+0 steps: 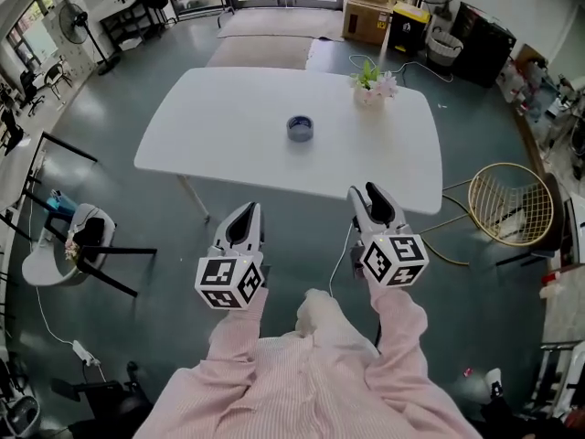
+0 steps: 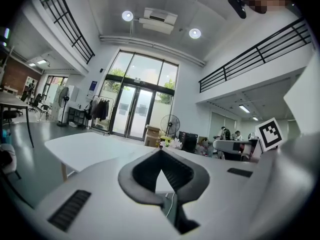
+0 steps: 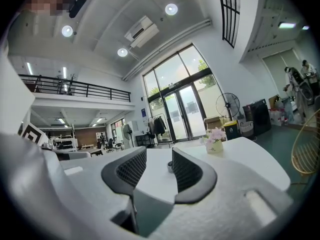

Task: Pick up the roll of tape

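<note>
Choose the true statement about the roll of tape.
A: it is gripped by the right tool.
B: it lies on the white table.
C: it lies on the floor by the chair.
B: the roll of tape lies near the middle of the white table, apart from the flower pot.

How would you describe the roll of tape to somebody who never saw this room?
Find the large white table in the room's middle. Near its centre lies the roll of tape, a small dark bluish ring, flat. Its only neighbour, a pot of pink flowers, stands at the far edge.
</note>
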